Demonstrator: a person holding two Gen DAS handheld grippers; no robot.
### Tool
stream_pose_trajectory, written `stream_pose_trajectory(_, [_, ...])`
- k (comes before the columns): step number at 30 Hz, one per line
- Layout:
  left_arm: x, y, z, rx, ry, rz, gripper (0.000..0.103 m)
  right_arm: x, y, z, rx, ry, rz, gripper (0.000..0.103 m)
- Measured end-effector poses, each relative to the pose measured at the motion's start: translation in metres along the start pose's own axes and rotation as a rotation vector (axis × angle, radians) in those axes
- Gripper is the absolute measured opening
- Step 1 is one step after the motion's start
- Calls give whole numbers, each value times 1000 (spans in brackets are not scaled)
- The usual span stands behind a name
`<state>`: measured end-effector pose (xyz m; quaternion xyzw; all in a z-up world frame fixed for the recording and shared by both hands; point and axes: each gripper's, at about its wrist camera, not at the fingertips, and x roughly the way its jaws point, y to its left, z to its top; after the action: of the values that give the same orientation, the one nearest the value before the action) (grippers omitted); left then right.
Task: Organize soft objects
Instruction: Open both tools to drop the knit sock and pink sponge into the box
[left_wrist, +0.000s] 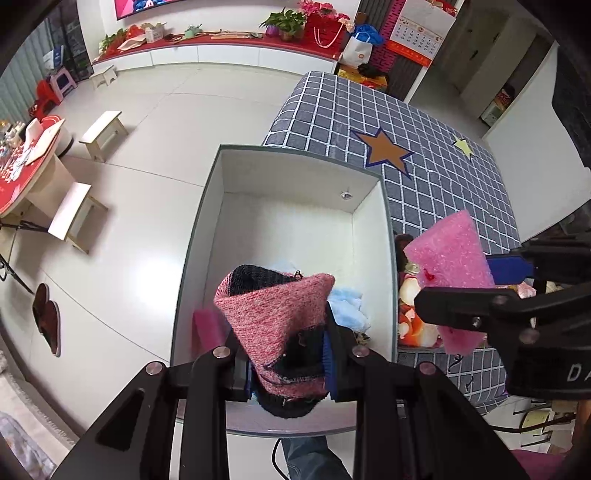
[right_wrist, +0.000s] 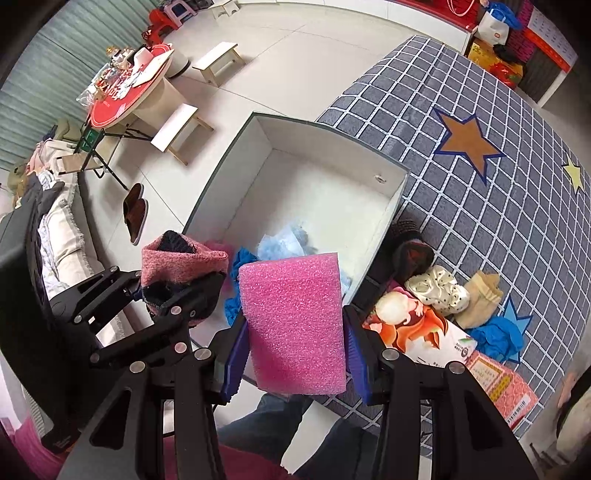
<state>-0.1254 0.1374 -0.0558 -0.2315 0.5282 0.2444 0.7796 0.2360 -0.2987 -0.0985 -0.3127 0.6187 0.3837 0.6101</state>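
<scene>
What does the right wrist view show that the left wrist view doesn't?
Only the right wrist view shows the loose pile beside the box: a spotted cream cloth, a beige pouch and a blue cloth. Only the left wrist view shows the wall calendar and potted plants. Both show the white box, the left tongs shut on the pink knit item, and the right tongs shut on the pink foam block.
</scene>
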Motion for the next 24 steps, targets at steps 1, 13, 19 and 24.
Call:
stream_pose_trajectory(1, [1,1,1,-2,2,2,30,2,1,2,-2,3,0,48])
stream_pose_trajectory(13, [15,4,6,-1,34,29,31,26,6,24,-12,47,4,48])
stream_pose_trajectory(19, [20,2,4,15,40,43,49,36,4,31,8,66,12,49])
stream_pose_trajectory(24, [13,-2,1,31,1,50,82,38,2,33,7,72,1,97])
